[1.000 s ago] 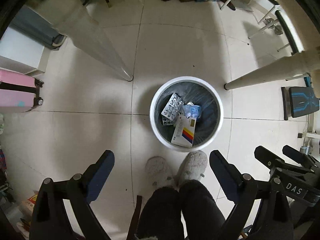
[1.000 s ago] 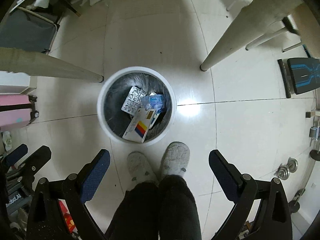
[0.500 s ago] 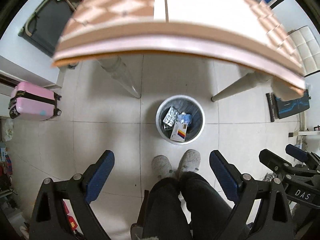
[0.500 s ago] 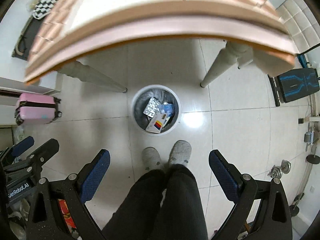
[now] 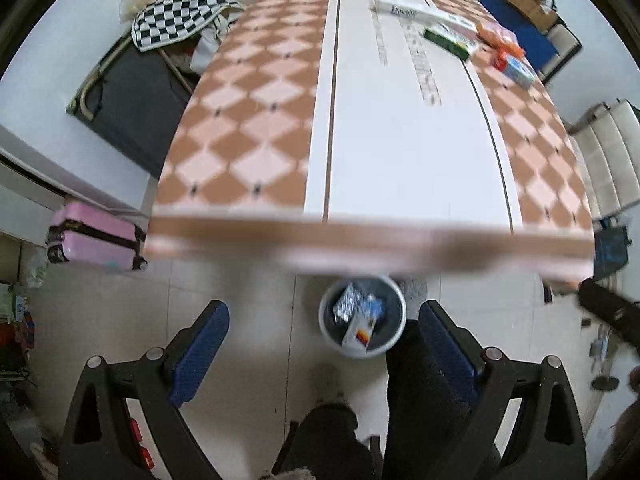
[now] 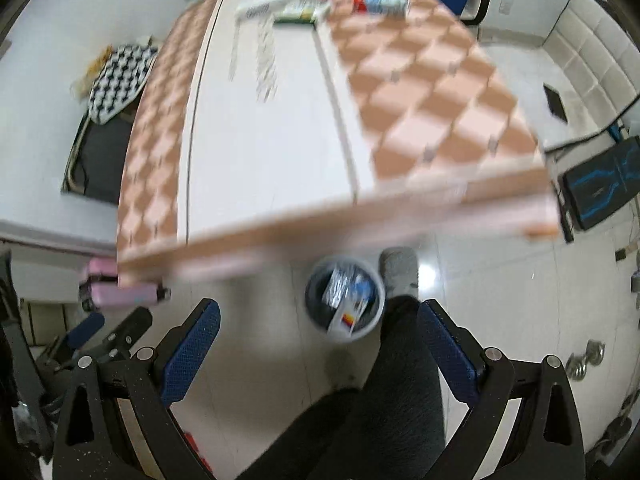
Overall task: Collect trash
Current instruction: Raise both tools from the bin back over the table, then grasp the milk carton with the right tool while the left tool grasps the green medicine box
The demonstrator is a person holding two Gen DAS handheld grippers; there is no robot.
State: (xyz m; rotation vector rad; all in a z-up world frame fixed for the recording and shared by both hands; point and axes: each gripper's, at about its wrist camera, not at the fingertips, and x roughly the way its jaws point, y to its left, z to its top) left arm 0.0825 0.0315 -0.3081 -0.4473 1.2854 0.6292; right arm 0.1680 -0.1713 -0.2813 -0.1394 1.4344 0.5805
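Motion blur smears the table edge point(image 6: 340, 224), which hides the bin's point(image 5: 396, 336) far rim.

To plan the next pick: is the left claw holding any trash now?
No, the left claw is open and empty, above the bin.

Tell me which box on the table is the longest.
The long white box, lying at the far end of the table. The green box beside it and the small blue carton are clearly shorter.
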